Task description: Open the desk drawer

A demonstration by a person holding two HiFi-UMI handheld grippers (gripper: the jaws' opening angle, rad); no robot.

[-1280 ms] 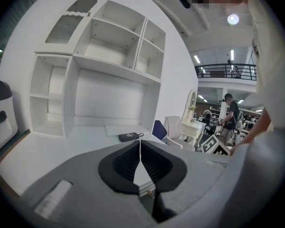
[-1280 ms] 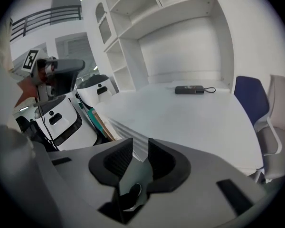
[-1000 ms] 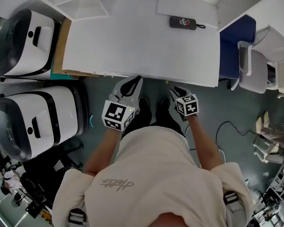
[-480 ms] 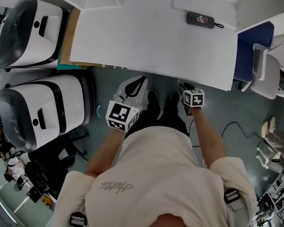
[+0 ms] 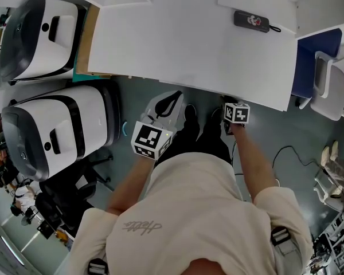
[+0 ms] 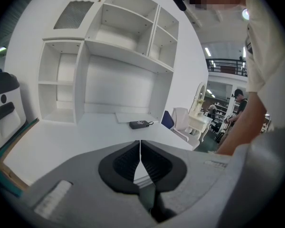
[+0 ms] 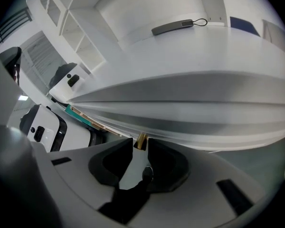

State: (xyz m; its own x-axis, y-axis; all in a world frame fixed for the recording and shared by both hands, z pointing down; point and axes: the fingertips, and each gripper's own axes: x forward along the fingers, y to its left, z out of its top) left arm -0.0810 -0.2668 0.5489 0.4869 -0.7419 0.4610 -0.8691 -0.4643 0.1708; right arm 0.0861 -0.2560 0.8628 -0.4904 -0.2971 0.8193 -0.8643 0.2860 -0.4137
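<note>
- Grey floor (image 5: 309, 133), smooth, with a thin black cable (image 5: 284, 151) looping across it at right.
- White desk (image 5: 189, 39); white shelf unit (image 6: 118, 46) with open cubbies sits on its back edge, against a white wall (image 6: 33, 13).
- Brown board (image 5: 85, 39) leans at the desk's left end.
- Left of the desk: upper unit (image 5: 37, 33) and lower unit (image 5: 54, 128), both white and black, possibly some appliance; can't tell.
- Right of the desk: blue panel (image 5: 309, 56), white chair (image 5: 332, 85) just beside it.
- Far hall: ceiling strip lights (image 6: 210, 51), a balcony railing (image 6: 225, 65).
</note>
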